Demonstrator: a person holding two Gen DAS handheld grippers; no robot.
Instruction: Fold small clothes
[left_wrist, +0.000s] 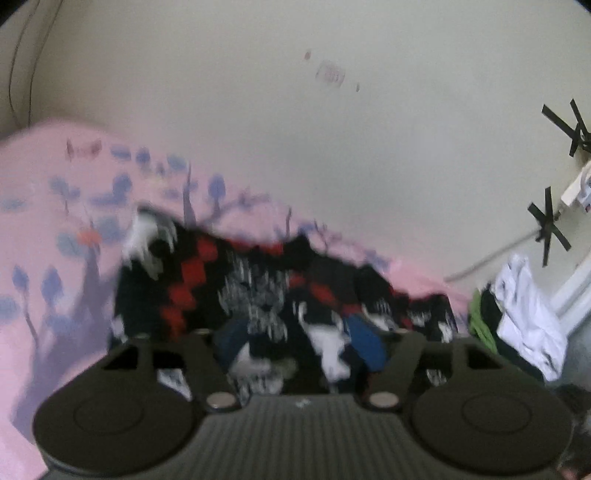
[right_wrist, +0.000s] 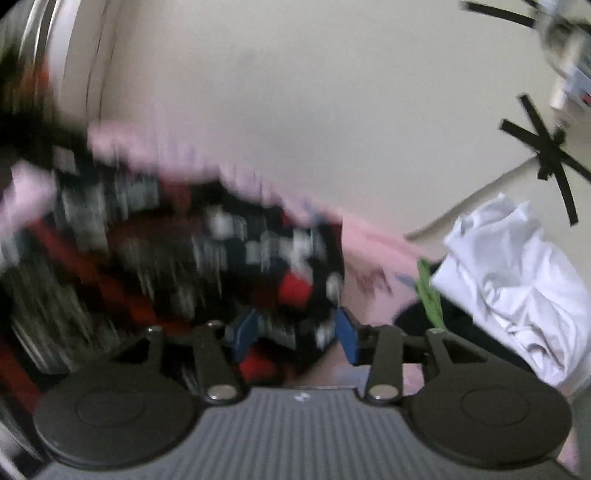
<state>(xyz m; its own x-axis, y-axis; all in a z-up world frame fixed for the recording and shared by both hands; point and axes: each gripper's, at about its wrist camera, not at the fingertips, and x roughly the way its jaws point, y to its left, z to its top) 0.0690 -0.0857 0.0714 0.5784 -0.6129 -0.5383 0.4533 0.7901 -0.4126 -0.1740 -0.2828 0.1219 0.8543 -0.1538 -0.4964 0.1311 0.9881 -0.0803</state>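
A small black, red and white patterned garment (left_wrist: 236, 288) lies bunched on a pink printed sheet (left_wrist: 55, 229). My left gripper (left_wrist: 299, 343) is right over it, its blue pads (left_wrist: 364, 341) spread with cloth between them. In the right wrist view the same garment (right_wrist: 207, 258) is blurred. My right gripper (right_wrist: 295, 332) has its blue pads (right_wrist: 347, 334) set wide apart around a fold of the garment. Whether either gripper pinches the cloth is unclear.
A pile of white (right_wrist: 509, 280), green (right_wrist: 428, 291) and black clothes lies to the right on the sheet (right_wrist: 373, 254). A cream wall (left_wrist: 295, 129) stands behind, with black tape crosses (left_wrist: 548, 225) and a cable at the right.
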